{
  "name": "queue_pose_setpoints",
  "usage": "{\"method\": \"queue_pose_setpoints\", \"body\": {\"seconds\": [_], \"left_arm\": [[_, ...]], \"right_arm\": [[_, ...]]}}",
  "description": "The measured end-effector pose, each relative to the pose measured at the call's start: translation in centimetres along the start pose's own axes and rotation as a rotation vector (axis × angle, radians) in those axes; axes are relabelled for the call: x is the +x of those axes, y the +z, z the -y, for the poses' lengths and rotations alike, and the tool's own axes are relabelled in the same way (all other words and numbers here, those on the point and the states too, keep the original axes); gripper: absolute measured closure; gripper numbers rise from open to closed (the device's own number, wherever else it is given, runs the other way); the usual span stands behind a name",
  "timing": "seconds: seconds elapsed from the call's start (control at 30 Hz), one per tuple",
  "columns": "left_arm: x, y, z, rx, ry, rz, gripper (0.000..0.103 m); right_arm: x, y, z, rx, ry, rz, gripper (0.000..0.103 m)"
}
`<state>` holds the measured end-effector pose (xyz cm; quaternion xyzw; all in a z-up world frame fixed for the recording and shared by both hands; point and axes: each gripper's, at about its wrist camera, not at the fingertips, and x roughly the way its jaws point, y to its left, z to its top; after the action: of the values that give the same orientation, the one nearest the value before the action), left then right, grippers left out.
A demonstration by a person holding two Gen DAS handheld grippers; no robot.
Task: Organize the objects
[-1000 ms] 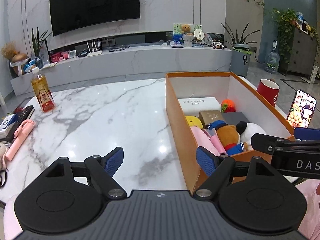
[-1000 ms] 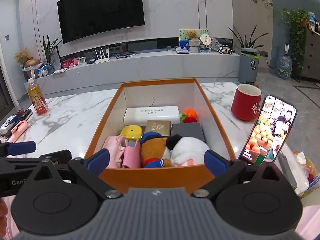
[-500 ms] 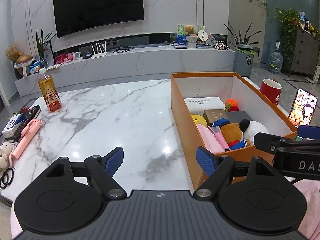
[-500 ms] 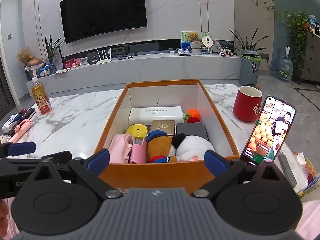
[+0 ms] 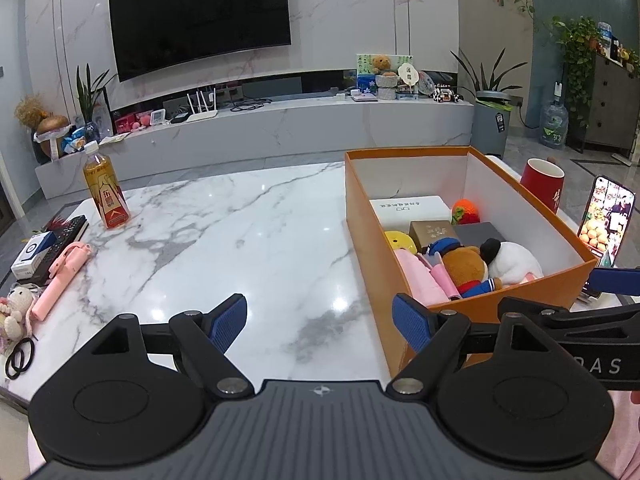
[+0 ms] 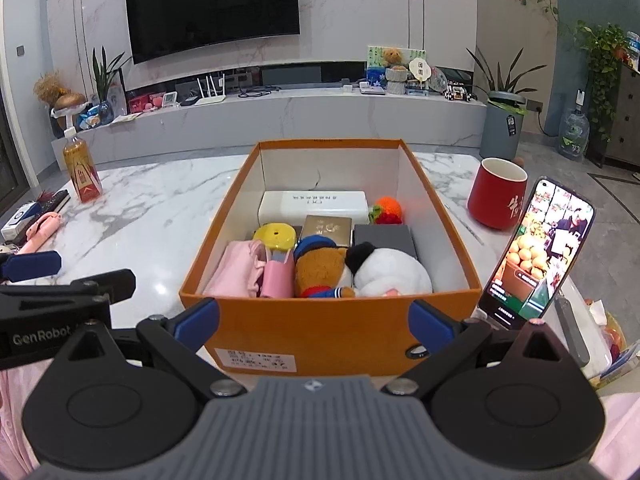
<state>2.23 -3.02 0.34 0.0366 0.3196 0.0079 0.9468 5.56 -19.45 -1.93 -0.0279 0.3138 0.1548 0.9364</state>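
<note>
Both grippers have drawn back toward the near edge of the worktop [image 5: 248, 240] since a second ago, so the orange box [image 6: 328, 332] now sits farther ahead of the fingers. Left gripper [image 5: 320, 322] hangs over bare marble with its fingers spread wide and nothing between them — the box stands just ahead and right of its right finger [image 5: 412, 322]. Right gripper [image 6: 316, 320] faces the box's near wall, fingers equally wide apart and empty, one blue pad to either side of that wall but short of touching it.

Inside the box, nearest the fingers, lie a pink cloth [image 6: 236, 272], a bear [image 6: 320, 268] and a white plush [image 6: 392, 272]; beyond them a yellow disc [image 6: 276, 236], a gold case [image 6: 328, 228], a grey case [image 6: 384, 240], a white carton [image 6: 314, 204] and an orange ball [image 6: 389, 209].

Right of the right fingers a phone [image 6: 536, 252] stands tilted, with a red mug [image 6: 498, 196] beyond it. Far left of the left fingers are a bottle [image 5: 105, 192] and a pink stick [image 5: 60, 276].
</note>
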Motion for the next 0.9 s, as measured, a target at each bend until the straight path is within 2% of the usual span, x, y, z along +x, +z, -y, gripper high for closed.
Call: {"method": "queue_pose_setpoints", "body": {"seconds": [0.2,0.9], "left_arm": [[0.18,-0.25,0.3,0.018,0.022,-0.014,0.009],[0.27,-0.24,0.42,0.003,0.016,-0.028,0.009]], "right_arm": [[0.05,-0.2,-0.14,-0.014,-0.003,-0.016,0.002],[0.07,-0.12,0.14,-0.016,-0.019,-0.023,0.002]]}}
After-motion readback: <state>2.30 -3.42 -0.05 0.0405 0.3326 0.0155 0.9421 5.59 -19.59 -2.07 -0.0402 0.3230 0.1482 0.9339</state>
